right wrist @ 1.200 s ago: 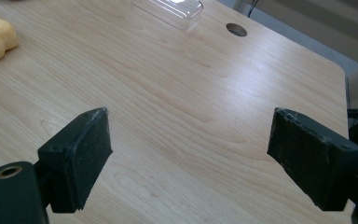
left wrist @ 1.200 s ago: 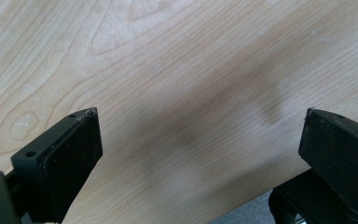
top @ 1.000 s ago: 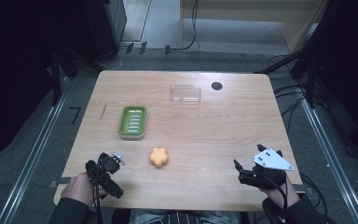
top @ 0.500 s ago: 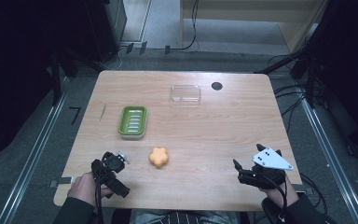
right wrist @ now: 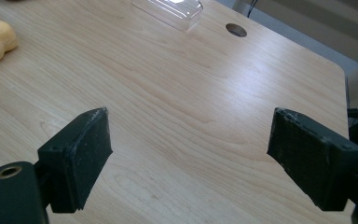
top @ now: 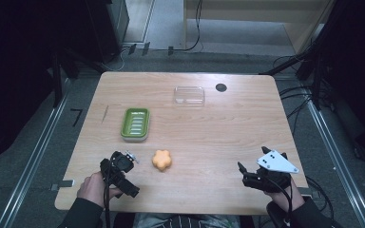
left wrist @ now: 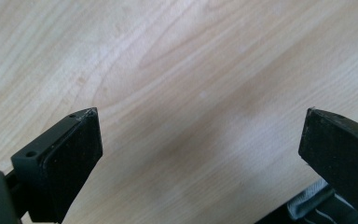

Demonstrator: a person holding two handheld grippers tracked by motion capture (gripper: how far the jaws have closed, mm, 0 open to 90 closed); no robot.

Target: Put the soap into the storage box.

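Nearest the person, the left tongs (top: 119, 173) stand wide apart with nothing between them, tipped down so that their own camera looks at bare wood grain of the worktop (left wrist: 191, 70); the right tongs (top: 254, 175) are also spread wide and empty, low over the near right corner. The orange flower-shaped soap (top: 162, 159) lies loose on the wood just to the right of the left tongs, touching neither them nor the green soap dish (top: 135, 124) that sits beyond it, well apart. The likely trouble, as I judge it, is the reach itself: with the left tongs pointed at the surface and not at the piece, a closing move could nudge the rounded, lobed shape aside or pinch one lobe so that it twists out and slides. If carried, it could catch the dish's rim and land tilted. Farther back, the clear plastic lid (top: 189, 95) is faint against the wood and easily clipped by a passing arm; beside it is a dark round hole (top: 221, 87). In the right gripper view the orange piece and the lid are both cut off by the edge, and whether the piece is hard or soft can't be told.
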